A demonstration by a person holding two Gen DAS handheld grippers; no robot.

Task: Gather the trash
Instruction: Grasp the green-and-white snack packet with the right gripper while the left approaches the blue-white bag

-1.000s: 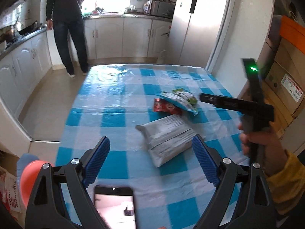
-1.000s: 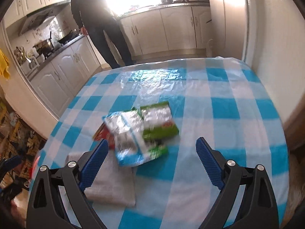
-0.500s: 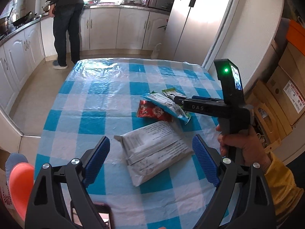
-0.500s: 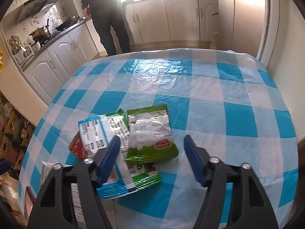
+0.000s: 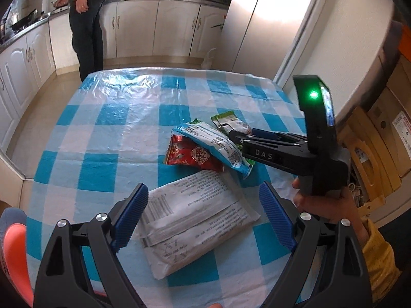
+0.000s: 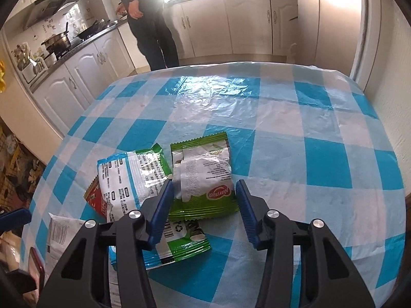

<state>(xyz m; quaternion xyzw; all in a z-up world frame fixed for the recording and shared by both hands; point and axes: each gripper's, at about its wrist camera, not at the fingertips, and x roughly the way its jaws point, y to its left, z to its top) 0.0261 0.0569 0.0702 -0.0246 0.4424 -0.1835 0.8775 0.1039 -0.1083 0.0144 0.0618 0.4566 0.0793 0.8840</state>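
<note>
Several wrappers lie on the blue-checked table (image 5: 108, 133). A small green packet (image 6: 205, 177) lies on top, partly over a blue-and-white bag (image 6: 128, 179) that covers a red packet (image 5: 192, 154). A white printed mailer bag (image 5: 195, 218) lies nearest. My right gripper (image 6: 204, 205) is open with its blue pads either side of the green packet's near end; it shows from the side in the left wrist view (image 5: 236, 136). My left gripper (image 5: 203, 218) is open and empty above the mailer bag.
A person in dark clothes (image 5: 87, 23) stands at the kitchen counter beyond the table's far end. A tall fridge (image 5: 262, 20) stands at the far right. Cardboard boxes (image 5: 385, 133) stand right of the table. A phone (image 6: 36, 267) lies near the table's front edge.
My right gripper has moved down and forward onto the green packet and its jaws have narrowed. My left gripper has moved forward over the mailer bag, jaws as wide as before.
</note>
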